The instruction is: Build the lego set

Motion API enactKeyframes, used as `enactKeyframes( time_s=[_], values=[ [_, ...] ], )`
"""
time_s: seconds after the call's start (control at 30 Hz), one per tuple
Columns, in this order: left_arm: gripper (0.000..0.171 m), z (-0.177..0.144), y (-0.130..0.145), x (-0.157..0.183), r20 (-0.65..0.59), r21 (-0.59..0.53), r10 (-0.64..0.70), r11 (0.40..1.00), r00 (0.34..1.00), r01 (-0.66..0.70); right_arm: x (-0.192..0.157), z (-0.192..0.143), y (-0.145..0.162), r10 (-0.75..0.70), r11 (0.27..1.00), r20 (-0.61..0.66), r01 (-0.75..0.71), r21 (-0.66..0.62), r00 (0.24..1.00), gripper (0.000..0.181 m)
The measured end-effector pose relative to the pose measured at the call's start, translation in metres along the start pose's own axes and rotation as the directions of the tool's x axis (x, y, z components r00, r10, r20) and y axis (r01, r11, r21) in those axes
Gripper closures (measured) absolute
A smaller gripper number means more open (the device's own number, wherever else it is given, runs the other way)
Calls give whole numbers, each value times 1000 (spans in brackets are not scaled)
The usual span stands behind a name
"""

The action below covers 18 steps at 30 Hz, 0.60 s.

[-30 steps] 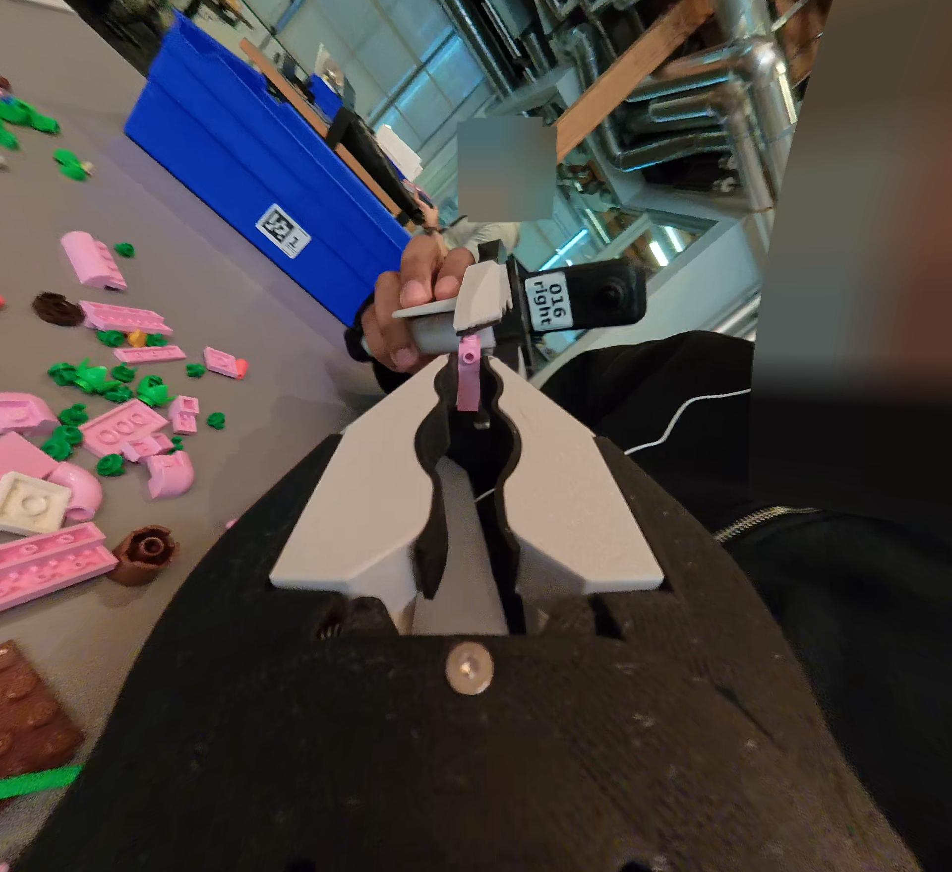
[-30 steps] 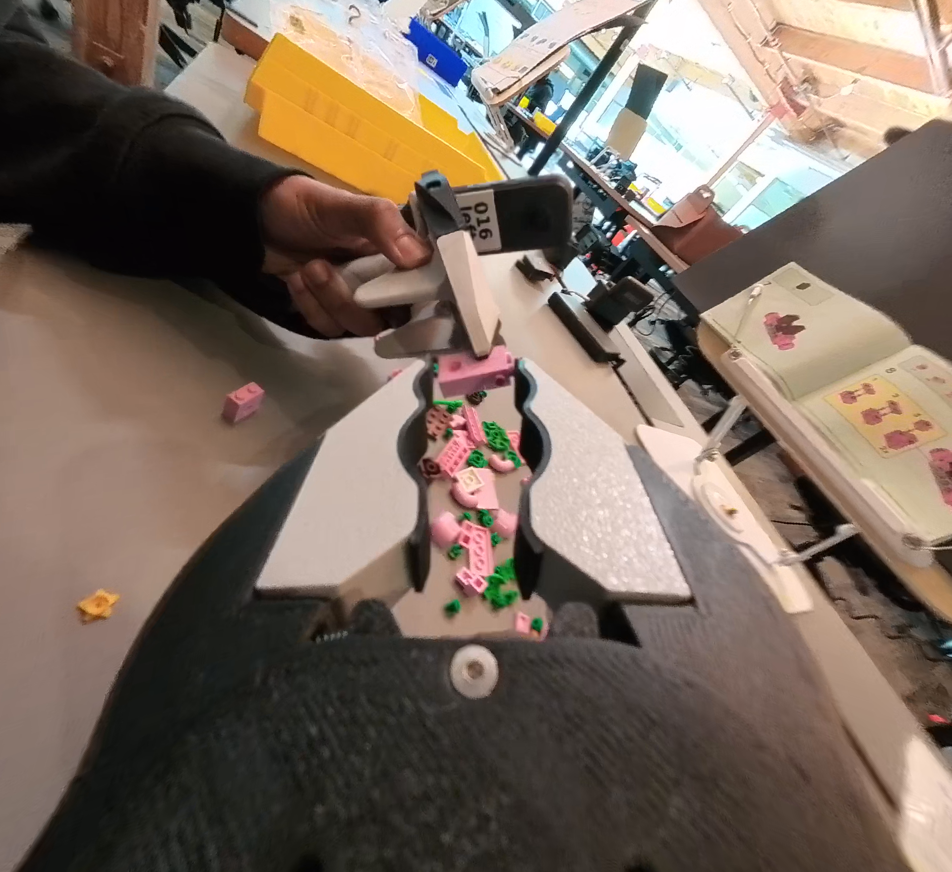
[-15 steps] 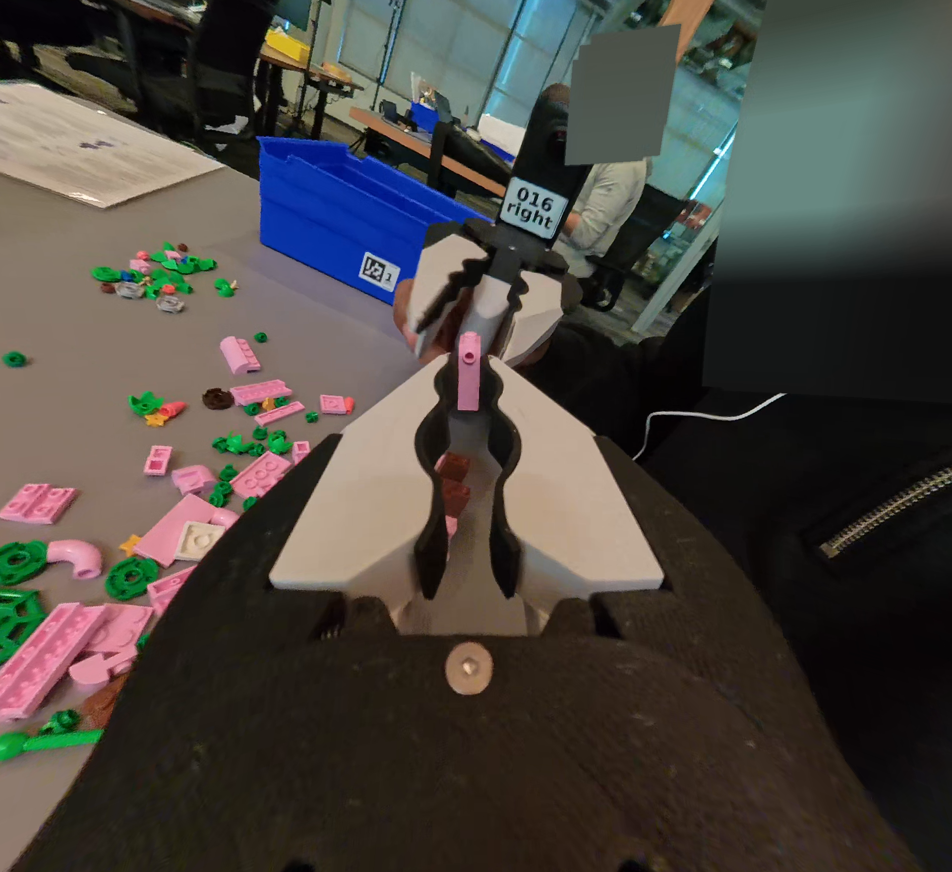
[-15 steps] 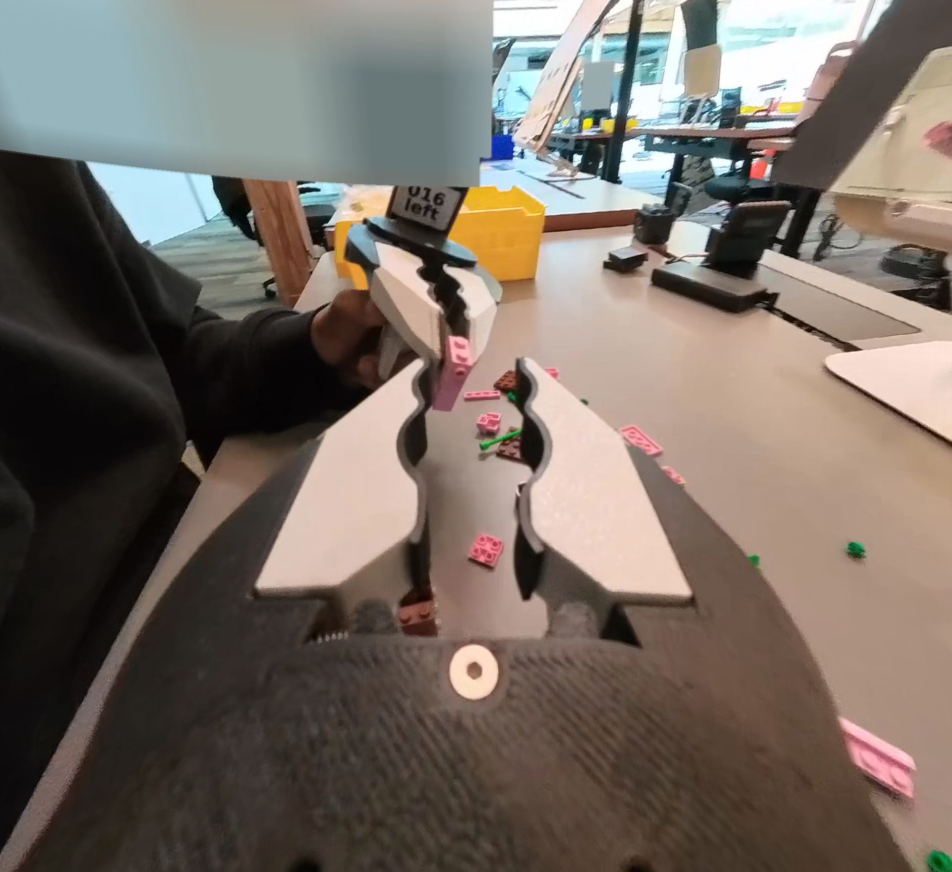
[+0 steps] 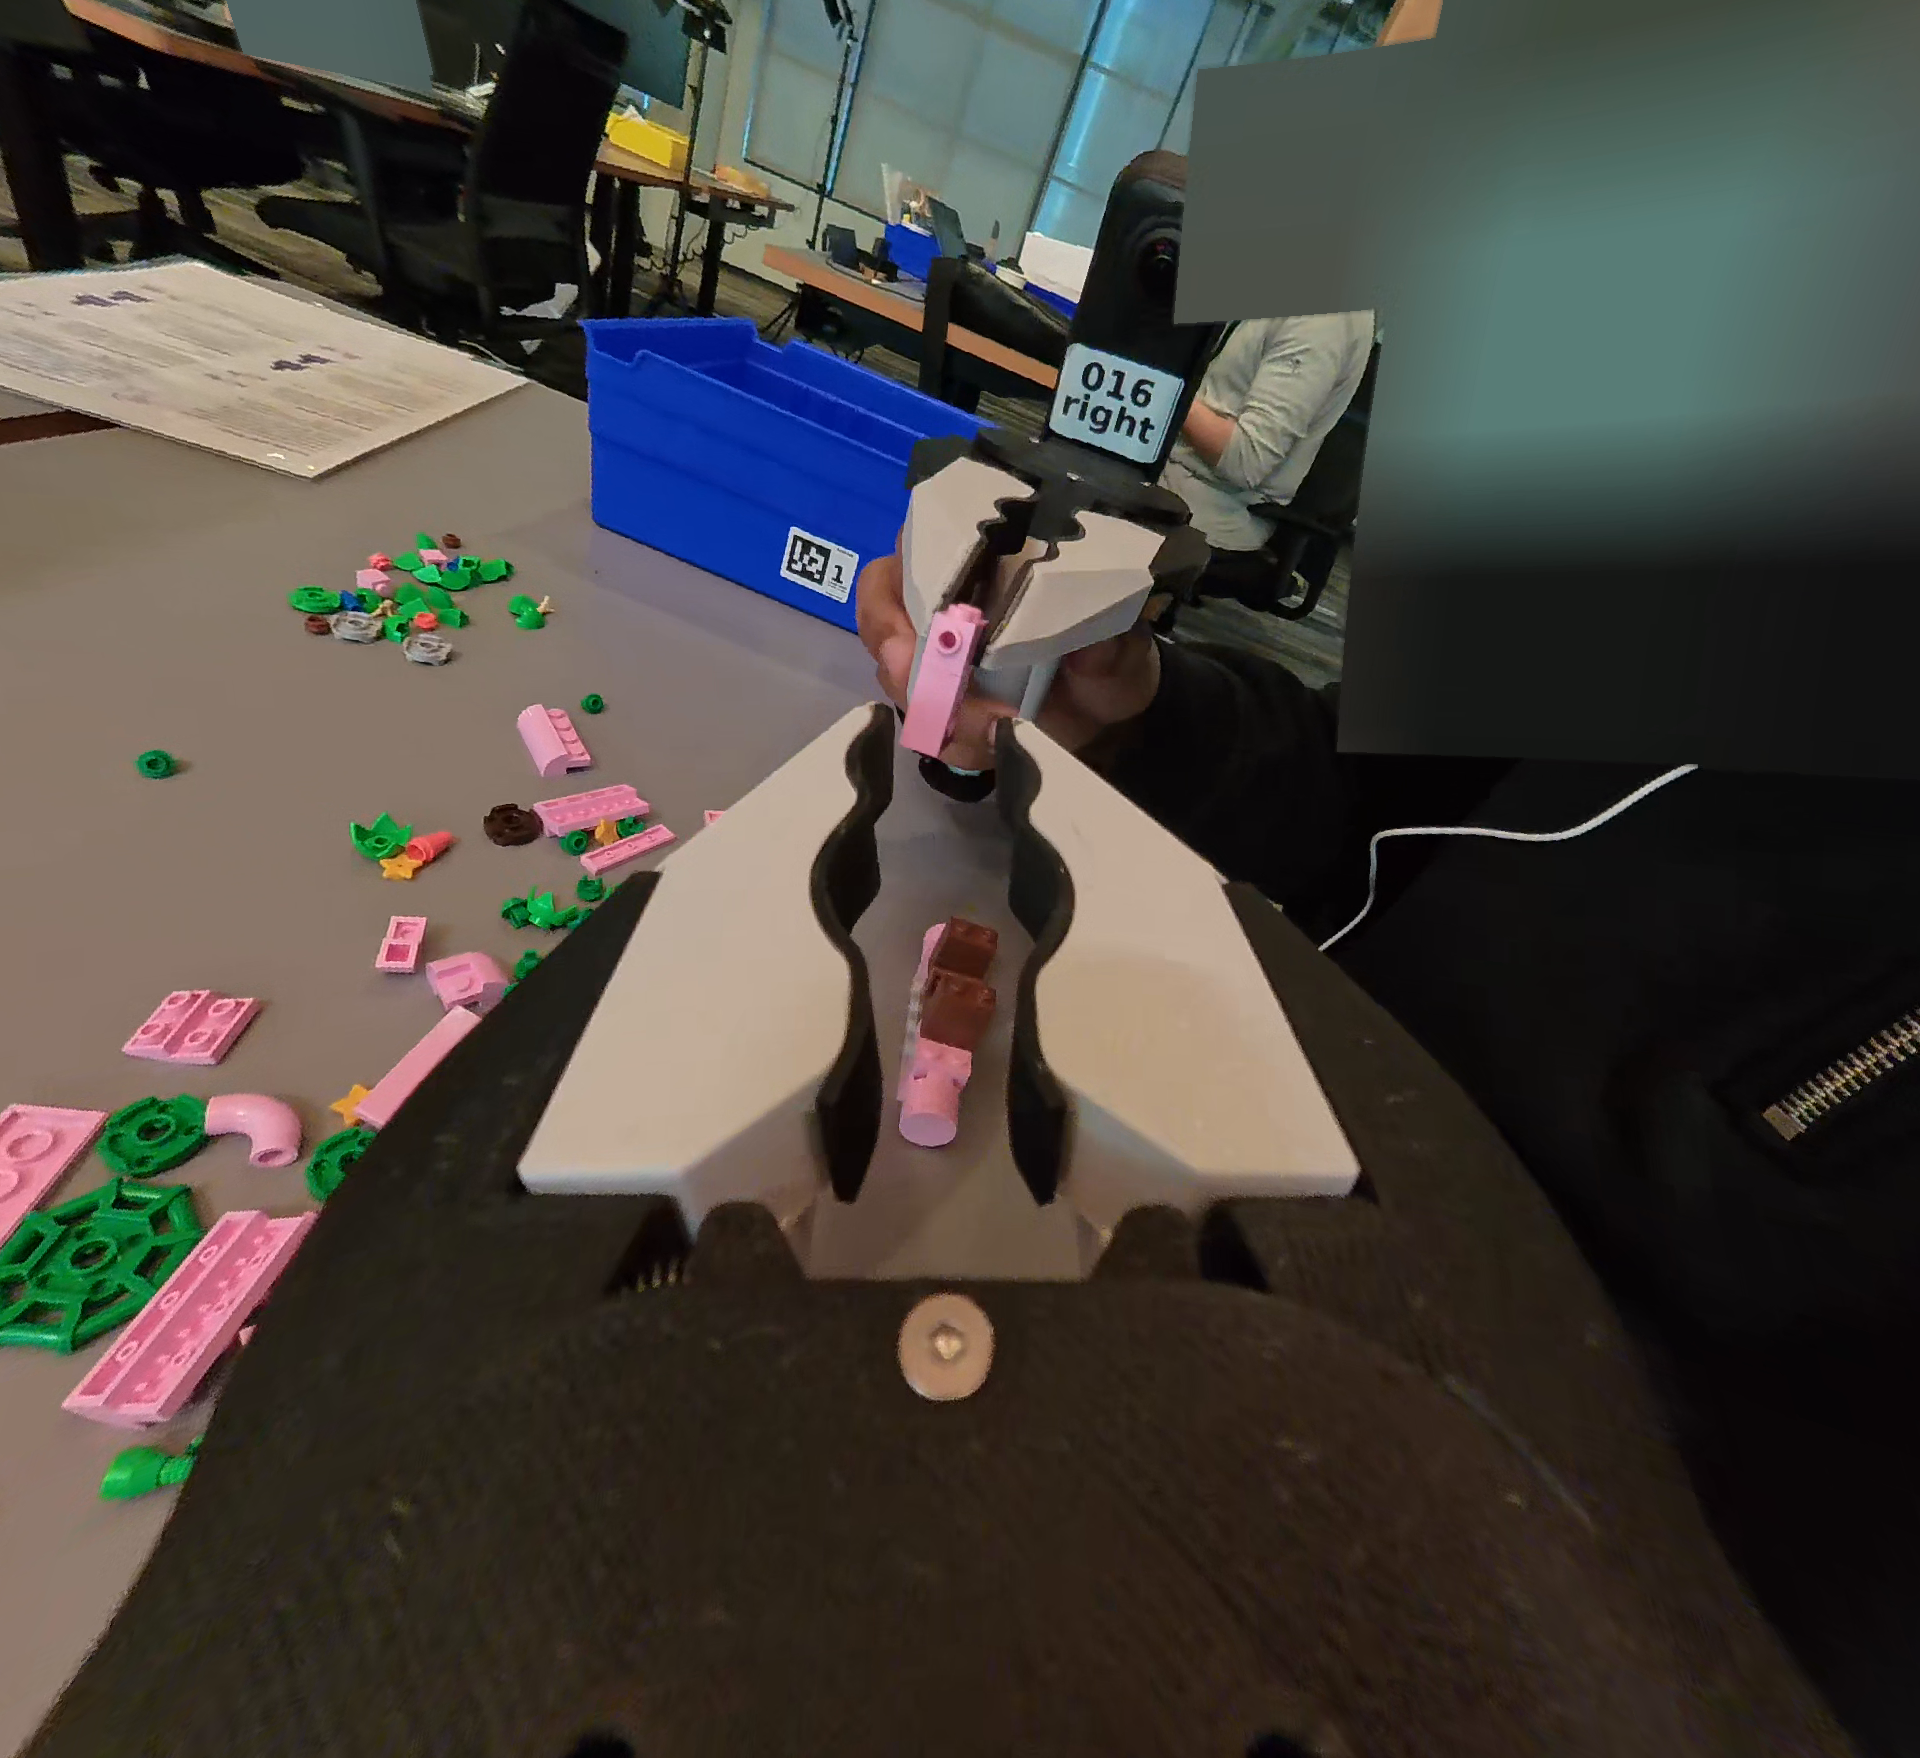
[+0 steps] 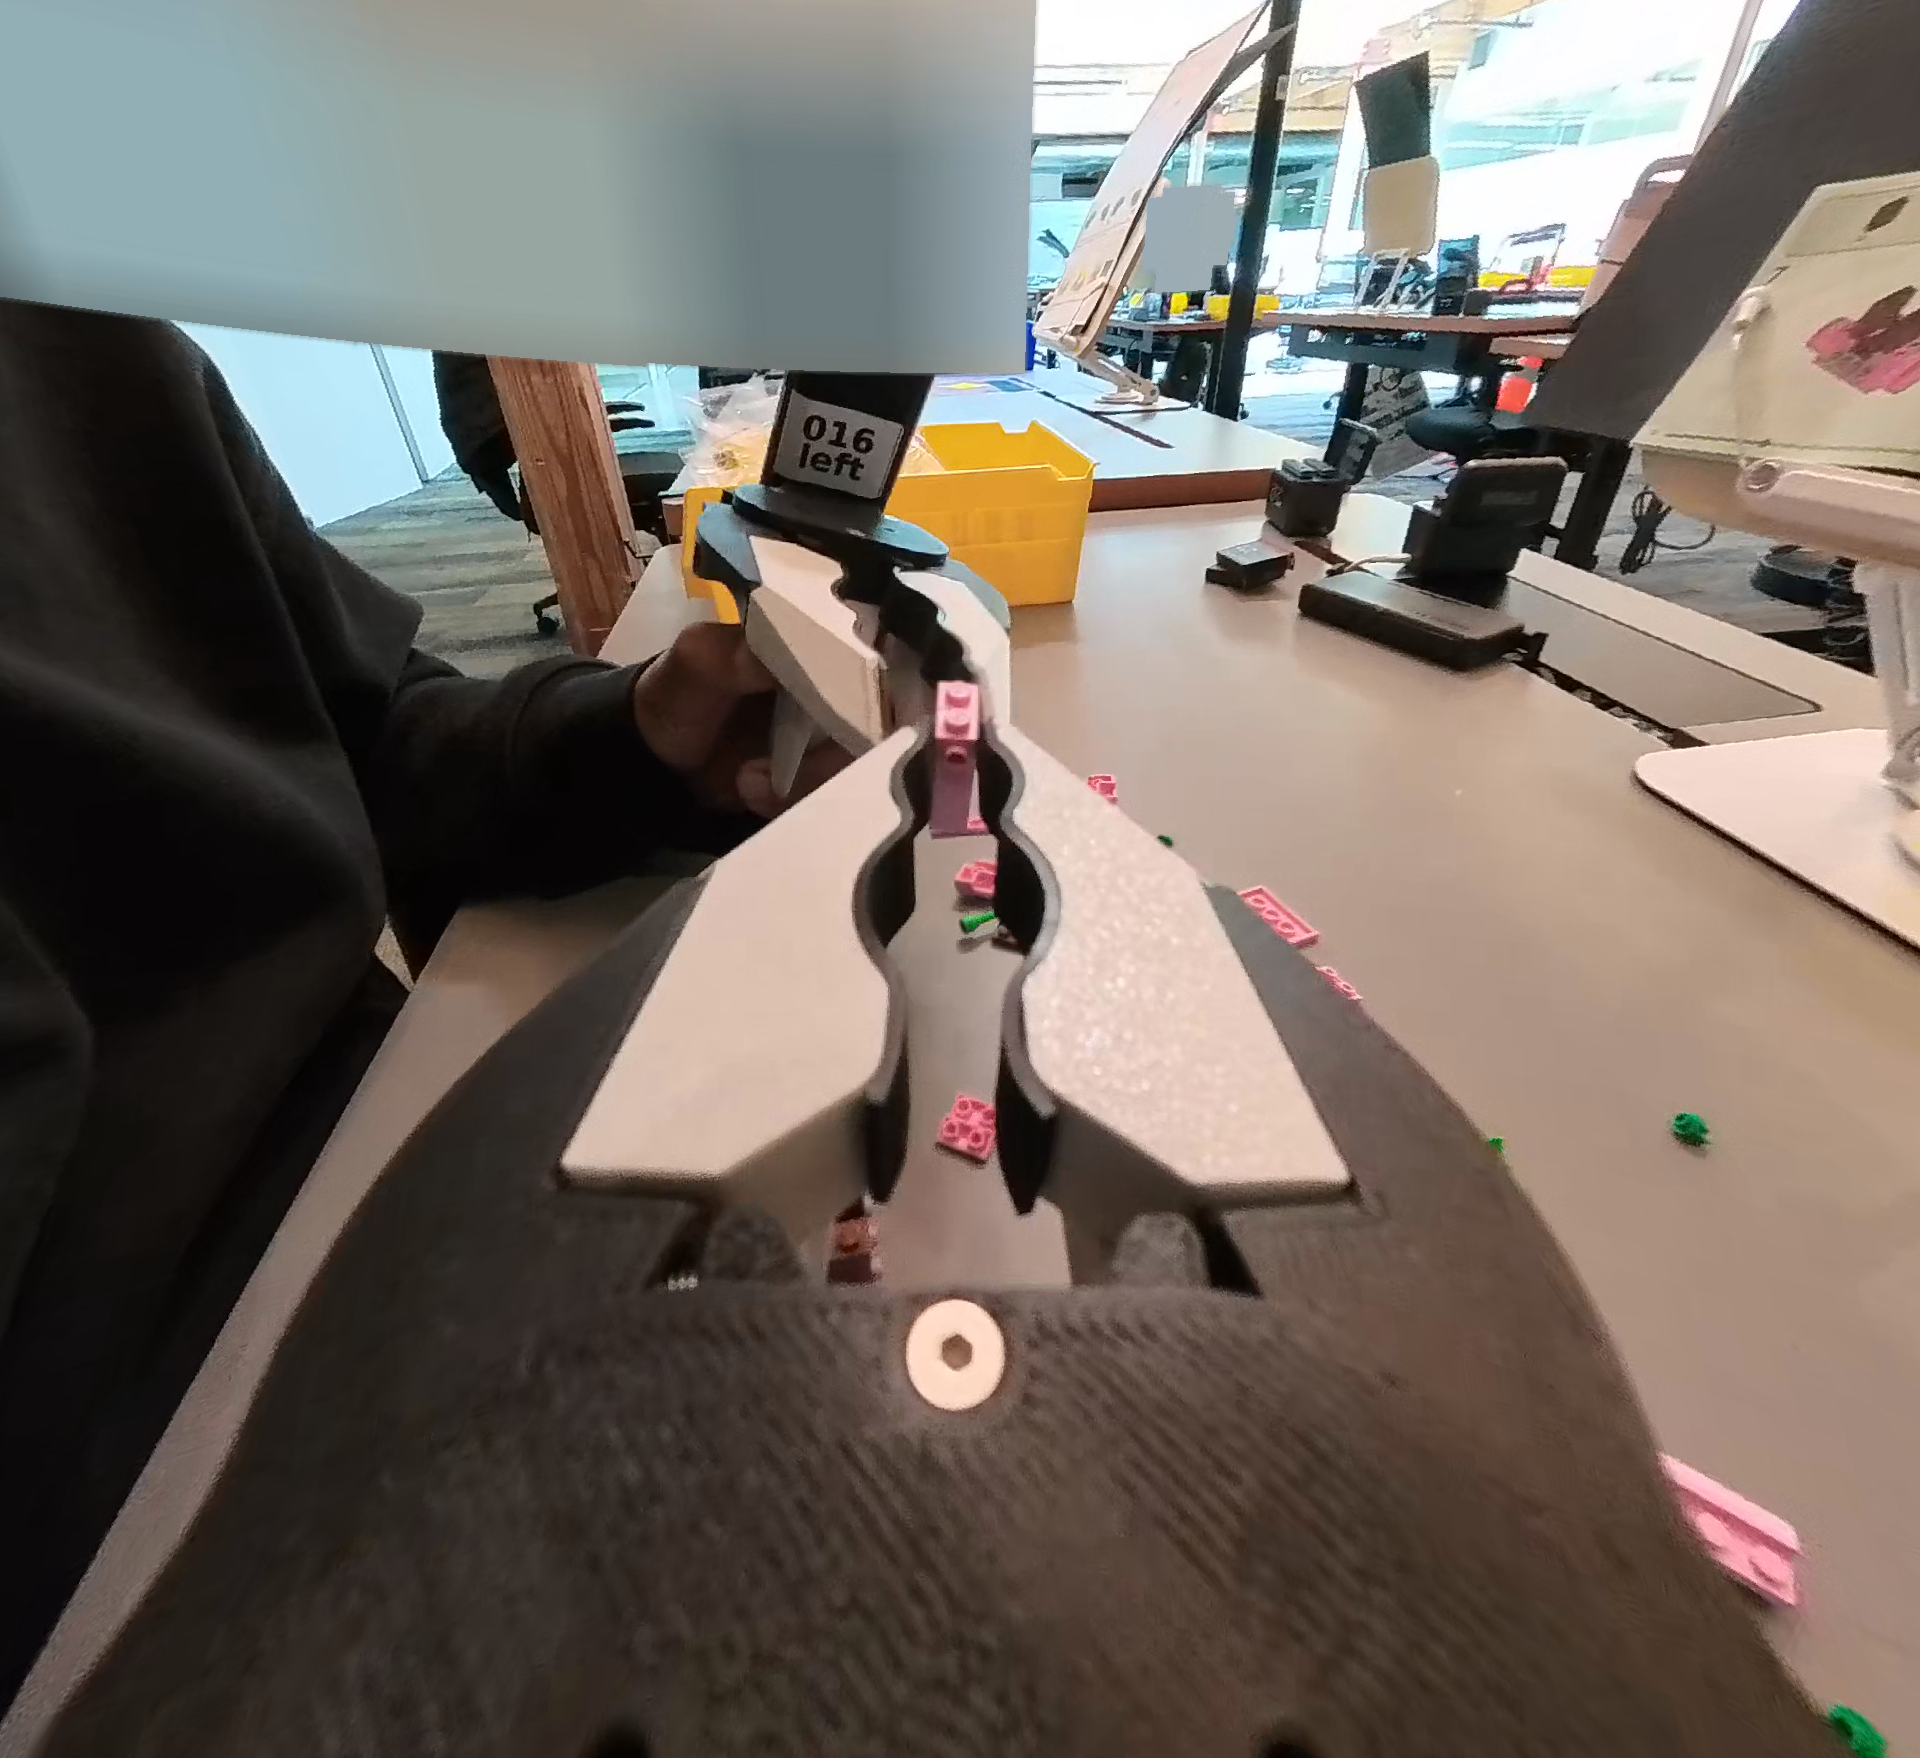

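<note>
Right wrist view: right tongs (image 6: 954, 773) clamp the pink piece (image 6: 954, 758); left tongs (image 5: 943, 752) apart.

Lighting uneven between views; wide-angle distortion and some edge blur in both.

Left wrist view: moderate, cool indoor light; large windows (image 5: 997, 77) at the back give a bluish backlight, and the grey table (image 5: 156, 690) shows a soft sheen with faint shadows under the loose pieces. Right wrist view: much brighter, with the far windows (image 6: 1455, 25) blown out to white and warm glare across the tabletop (image 6: 1403, 773). Straight lines bow toward the frame edges. The black gripper bodies in the foreground are soft, and the pink plate (image 6: 1730, 1547) at lower right is smeared. Flat mosaic patches cover the upper areas.
</note>
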<state>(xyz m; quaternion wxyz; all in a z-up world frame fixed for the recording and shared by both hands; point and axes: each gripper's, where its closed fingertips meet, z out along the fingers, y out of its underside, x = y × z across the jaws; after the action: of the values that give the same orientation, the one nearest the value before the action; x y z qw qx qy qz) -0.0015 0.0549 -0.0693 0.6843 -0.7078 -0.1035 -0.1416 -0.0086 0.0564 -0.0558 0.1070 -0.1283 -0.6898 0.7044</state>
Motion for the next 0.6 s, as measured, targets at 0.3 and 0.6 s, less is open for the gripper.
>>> enactKeyframes(
  time_s=[0.3,0.6],
  values=[
    [149,1,2,-1,-1,-7,-5,1000,1000,5,4,1,3,35,999,-8,-35,23,999,176],
    [150,6,8,1,-4,-40,3,999,1000,-3,-2,1,0,42,998,22,-43,53,999,176]
  ],
)
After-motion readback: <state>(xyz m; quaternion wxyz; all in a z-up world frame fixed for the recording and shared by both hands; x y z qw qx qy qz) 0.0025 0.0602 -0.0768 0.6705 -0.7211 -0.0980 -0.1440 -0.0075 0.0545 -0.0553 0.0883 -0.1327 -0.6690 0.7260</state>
